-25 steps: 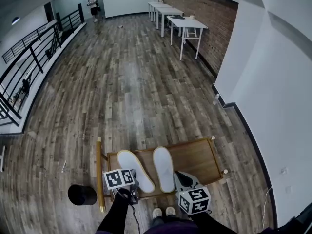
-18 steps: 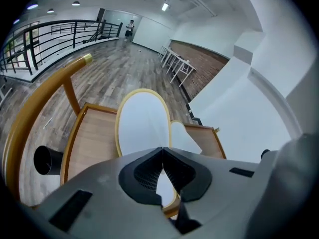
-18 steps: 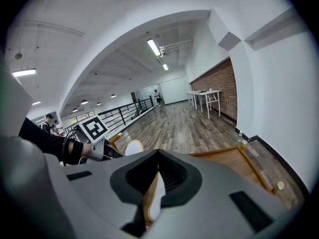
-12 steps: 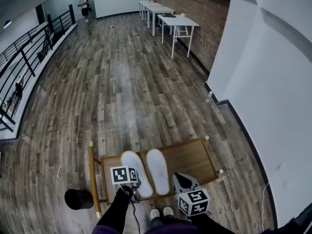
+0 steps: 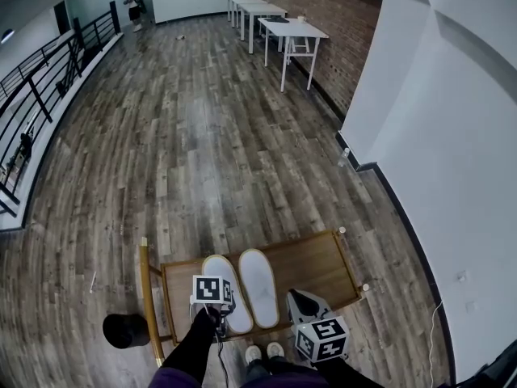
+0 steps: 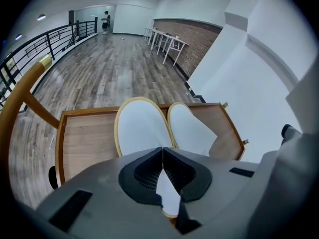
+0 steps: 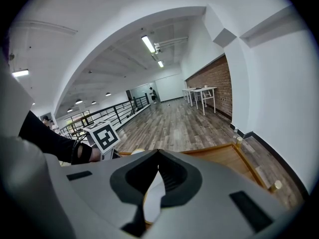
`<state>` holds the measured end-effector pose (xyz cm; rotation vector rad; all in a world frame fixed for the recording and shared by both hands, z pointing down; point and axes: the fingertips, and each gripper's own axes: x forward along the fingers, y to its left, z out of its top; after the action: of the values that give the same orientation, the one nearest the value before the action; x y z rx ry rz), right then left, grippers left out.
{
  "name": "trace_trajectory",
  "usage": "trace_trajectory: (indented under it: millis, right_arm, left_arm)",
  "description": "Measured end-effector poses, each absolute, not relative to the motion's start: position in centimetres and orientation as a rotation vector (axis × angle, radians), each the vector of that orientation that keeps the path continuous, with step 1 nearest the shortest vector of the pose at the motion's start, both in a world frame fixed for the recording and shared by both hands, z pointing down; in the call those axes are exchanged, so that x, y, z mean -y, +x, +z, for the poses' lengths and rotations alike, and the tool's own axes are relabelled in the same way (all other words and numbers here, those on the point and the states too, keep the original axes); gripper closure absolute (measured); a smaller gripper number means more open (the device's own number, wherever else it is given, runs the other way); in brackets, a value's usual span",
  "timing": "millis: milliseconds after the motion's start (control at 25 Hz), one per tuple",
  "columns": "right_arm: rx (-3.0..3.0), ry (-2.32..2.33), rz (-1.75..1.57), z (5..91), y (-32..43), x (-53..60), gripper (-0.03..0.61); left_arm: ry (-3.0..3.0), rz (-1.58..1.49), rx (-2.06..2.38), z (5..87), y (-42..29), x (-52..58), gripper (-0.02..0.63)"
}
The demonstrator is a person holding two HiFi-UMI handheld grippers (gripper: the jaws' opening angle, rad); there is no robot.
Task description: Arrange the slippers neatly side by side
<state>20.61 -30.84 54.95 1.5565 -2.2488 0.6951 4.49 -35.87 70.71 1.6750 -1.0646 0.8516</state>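
two white flat slippers with tan edging, a left slipper (image 5: 218,267) and a right slipper (image 5: 257,285), lie close side by side, toes away from the person, on one low wooden table with a raised rim (image 5: 315,259). of the two grippers, the left gripper (image 6: 163,150) hangs over the left slipper's heel end, jaws pressed together on nothing, and the right gripper (image 7: 158,152), near the right slipper's heel, has its jaws closed too. the head view shows one black round tub (image 5: 123,330) on the floor left of the table, which the right gripper view lacks; that view shows ceiling strip lights (image 7: 148,44) instead.
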Motion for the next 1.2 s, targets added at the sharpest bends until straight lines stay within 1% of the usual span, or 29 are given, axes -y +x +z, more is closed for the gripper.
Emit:
trace_trajectory:
  millis: [480, 960, 1200]
  right_arm:
    - [2.22, 1.577, 0.722, 55.6, 21.4, 31.6, 0.58]
    - [2.227, 1.547, 0.725, 55.9, 20.4, 31.7, 0.58]
    - [2.236, 1.54, 0.725, 55.8, 19.5, 31.7, 0.58]
  left_arm:
    - [1.654, 0.922, 1.023, 72.5, 5.3, 36.7, 0.606]
    - [1.696, 0.979, 0.992, 72.9, 5.3, 36.5, 0.606]
    - [1.711, 0.935, 0.983, 72.1, 5.4, 36.7, 0.604]
